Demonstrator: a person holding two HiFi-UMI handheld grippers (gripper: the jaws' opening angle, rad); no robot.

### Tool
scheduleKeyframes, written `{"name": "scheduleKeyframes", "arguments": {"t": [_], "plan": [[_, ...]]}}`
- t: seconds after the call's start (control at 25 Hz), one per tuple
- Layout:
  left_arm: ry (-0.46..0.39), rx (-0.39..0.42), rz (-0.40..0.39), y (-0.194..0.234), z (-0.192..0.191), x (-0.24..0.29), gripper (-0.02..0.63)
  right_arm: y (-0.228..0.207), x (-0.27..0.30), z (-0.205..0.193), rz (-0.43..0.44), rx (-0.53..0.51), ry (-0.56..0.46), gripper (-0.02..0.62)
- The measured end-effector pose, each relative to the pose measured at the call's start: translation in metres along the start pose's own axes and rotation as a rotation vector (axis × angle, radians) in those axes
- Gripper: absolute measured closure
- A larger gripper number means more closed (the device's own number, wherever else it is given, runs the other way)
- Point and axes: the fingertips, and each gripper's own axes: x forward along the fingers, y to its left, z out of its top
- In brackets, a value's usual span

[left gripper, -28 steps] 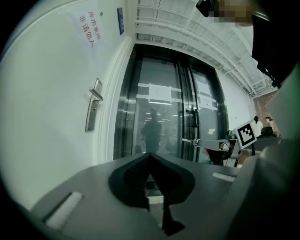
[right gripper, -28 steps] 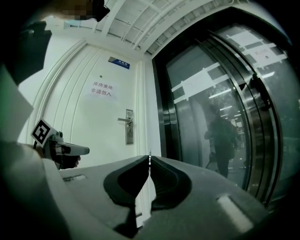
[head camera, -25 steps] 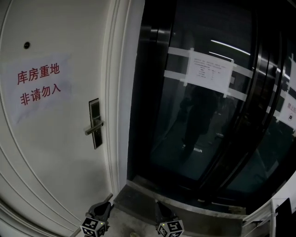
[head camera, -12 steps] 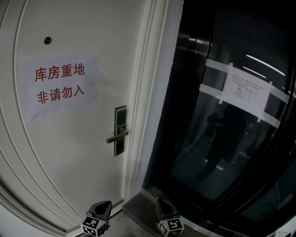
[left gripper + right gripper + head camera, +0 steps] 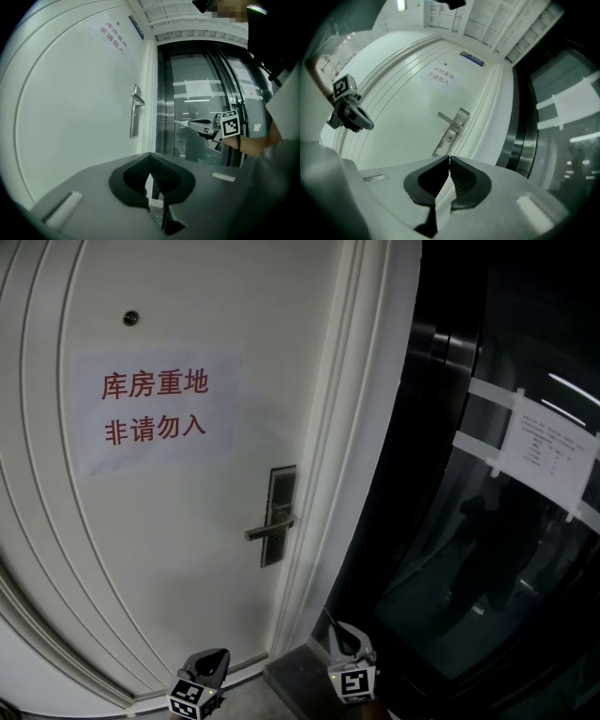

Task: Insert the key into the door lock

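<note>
Your right gripper [image 5: 449, 159] is the one to work with. Its jaws are pressed together, and in the head view a thin pale sliver stands out past their tips. I take that to be the key [image 5: 330, 617], pinched by its near end with its long axis running straight on from the jaws. It is too slight to be sure of.

The lock plate [image 5: 278, 526] sits on the right edge of the white door [image 5: 187, 549], far from you and to the upper left of that gripper in the head view. The keyhole [image 5: 449, 138] lies on the plate below the lever handle [image 5: 446, 117]. In the right gripper view it sits just above the jaw tips and almost dead in line with them. So the lock is straight ahead of the key, but well apart from it, with open air between.

From here I judge the coming move to be a straight push to the far side along the jaws' own line, lifting the tip slightly. The blade's flat must also match the slot, and I cannot read the slot's direction at this range.

Your left gripper [image 5: 150, 157] has its jaws closed tip to tip, with nothing I can make out between them. It is low and further left, and in its own view it points past the door frame, with the plate well off to its left. That leaves the right hand far better lined up
</note>
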Motion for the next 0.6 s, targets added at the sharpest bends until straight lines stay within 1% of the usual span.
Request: {"name": "scheduleKeyframes", "arguments": {"t": [0.12, 0.32, 0.6], "plan": [[-0.004, 0.001, 0.025, 0.002, 0.001, 0.001, 0.604, -0.012, 0.023, 0.017, 0.010, -0.158, -0.026, 0.584], [-0.014, -0.002, 0.070, 0.009, 0.005, 0.004, 0.604, -0.013, 0.063, 0.040, 0.056, -0.396, -0.065, 0.584], [-0.010, 0.004, 0.115, 0.012, 0.002, 0.003, 0.604, -0.010, 0.119, 0.045, 0.107, -0.693, -0.096, 0.584]]}}
